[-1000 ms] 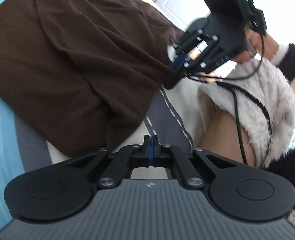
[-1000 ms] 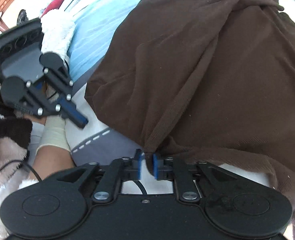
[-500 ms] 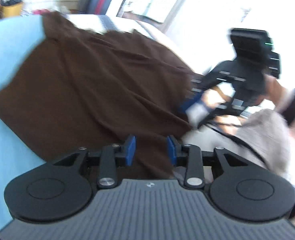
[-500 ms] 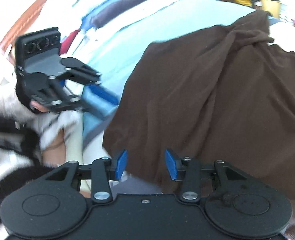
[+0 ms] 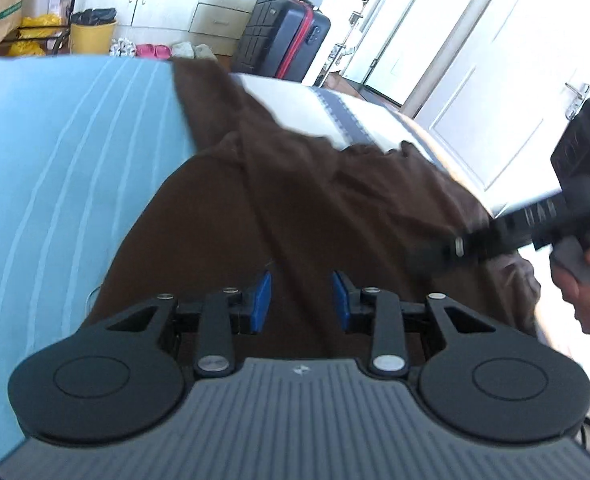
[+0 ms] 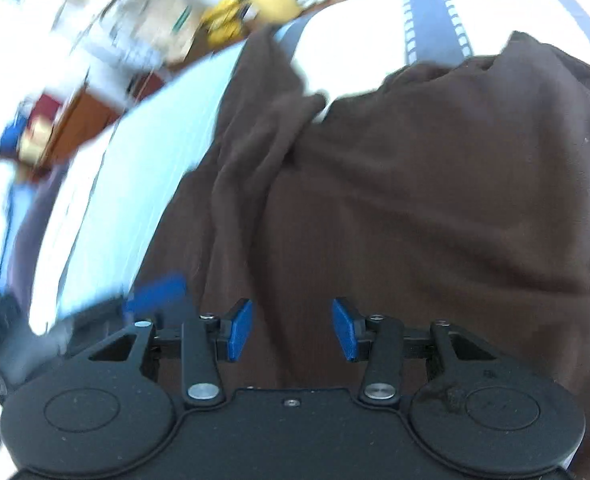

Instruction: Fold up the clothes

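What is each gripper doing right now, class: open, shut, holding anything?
Left gripper: open, holding nothing, above the brown garment.
Right gripper: open, holding nothing, above the same garment.

Your left tongs (image 5: 302,300) are black linkages with silver screws, blue pads (image 5: 263,300), round side discs and a ribbed grey body. Your right tongs (image 6: 291,330) match, on a plain black body.

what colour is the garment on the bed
Dark brown garment, plain, clearest in the right wrist view.

Bright daylight blows out the whites; right-wrist view motion-blurred, fisheye edges curved.
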Available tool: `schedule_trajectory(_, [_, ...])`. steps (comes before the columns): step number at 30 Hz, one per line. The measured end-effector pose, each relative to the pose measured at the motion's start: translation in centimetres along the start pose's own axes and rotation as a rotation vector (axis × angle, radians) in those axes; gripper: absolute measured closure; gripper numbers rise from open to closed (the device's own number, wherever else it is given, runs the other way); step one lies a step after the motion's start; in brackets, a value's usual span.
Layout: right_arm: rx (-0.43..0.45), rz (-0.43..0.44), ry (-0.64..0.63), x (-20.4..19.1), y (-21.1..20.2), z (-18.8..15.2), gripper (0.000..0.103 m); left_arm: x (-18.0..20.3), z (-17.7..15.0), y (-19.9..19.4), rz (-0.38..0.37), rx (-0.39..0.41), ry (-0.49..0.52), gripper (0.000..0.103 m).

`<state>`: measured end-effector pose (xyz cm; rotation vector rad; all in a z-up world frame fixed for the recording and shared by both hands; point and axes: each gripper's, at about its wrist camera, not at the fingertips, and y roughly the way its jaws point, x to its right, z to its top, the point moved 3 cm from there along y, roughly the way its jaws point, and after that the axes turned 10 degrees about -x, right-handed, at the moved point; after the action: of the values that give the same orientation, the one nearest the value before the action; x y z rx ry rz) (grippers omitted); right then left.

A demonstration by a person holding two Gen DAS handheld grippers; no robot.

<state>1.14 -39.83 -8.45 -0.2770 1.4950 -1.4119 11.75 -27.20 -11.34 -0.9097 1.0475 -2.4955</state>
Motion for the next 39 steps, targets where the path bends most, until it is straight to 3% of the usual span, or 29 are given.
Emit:
schedule_trajectory(4, [0.138, -0.025, -0.075, 0.1, -0.6, 1.0, 0.053, -1.9, 1.0, 0.1, -0.061, 0.034, -0.075, 0.071])
schedule_trajectory(6, [0.173, 0.012, -0.093, 0.3, -0.6, 1.1, 0.053, -2.3, 1.6, 0.5, -0.091, 0.048, -0.086, 0.068])
schedule_trajectory(12, [0.150, 0.043, -0.128, -0.9, 0.8, 2.2, 0.053, -3.5, 1.6, 2.6, -0.191, 0.045, -0.186, 0.065])
schedule_trajectory(15, [0.132, 0.041, -0.103, -0.2, 0.9, 2.2, 0.054, -3.0, 3.5, 3.8, -0.219, 0.039, -0.224, 0.054])
schedule_trajectory(17, [0.134, 0.058, -0.080, 0.5, 0.6, 2.3, 0.054, -2.1, 4.8, 5.3, -0.197, 0.008, -0.177, 0.052])
schedule_trajectory(18, [0.137, 0.066, -0.068, 0.8, 0.4, 2.3, 0.054, -1.6, 5.3, 5.9, -0.171, 0.003, -0.148, 0.059])
schedule_trajectory(19, [0.143, 0.066, -0.058, 1.2, 0.3, 2.4, 0.054, -1.0, 5.5, 6.1, -0.133, 0.023, -0.121, 0.088])
schedule_trajectory(20, [0.149, 0.063, -0.049, 1.6, 0.2, 2.5, 0.054, -0.5, 5.7, 6.2, -0.108, 0.038, -0.097, 0.094])
schedule_trajectory(23, [0.153, 0.008, -0.039, 2.7, 0.1, 2.5, 0.054, 0.5, 5.5, 4.0, -0.049, 0.140, -0.045, 0.095])
schedule_trajectory(26, [0.139, 0.029, -0.013, 3.4, 0.5, 2.9, 0.054, 0.2, 5.3, 0.4, -0.043, 0.302, -0.063, 0.093])
schedule_trajectory(27, [0.128, 0.036, 0.001, 3.5, 0.4, 3.1, 0.054, -0.5, 5.1, 0.2, -0.041, 0.317, -0.123, 0.089])
schedule_trajectory(28, [0.121, 0.041, 0.008, 3.6, 0.4, 3.3, 0.054, -1.2, 4.9, 0.1, -0.040, 0.332, -0.183, 0.077])
schedule_trajectory(29, [0.118, 0.040, 0.001, 3.6, 0.4, 3.4, 0.054, -2.0, 4.7, 0.3, -0.042, 0.323, -0.235, 0.071])
schedule_trajectory(32, [0.123, 0.034, -0.012, 3.6, 0.7, 3.3, 0.054, -4.4, 4.1, 2.1, -0.019, 0.234, -0.326, 0.070])
schedule_trajectory(36, [0.157, -0.007, -0.081, 2.4, 0.2, 2.8, 0.053, -5.2, 4.7, 1.5, -0.041, 0.262, -0.358, 0.070])
schedule_trajectory(39, [0.162, 0.070, -0.185, 0.1, 0.1, 2.0, 0.053, -5.4, 5.8, 0.2, -0.031, 0.316, -0.313, 0.070])
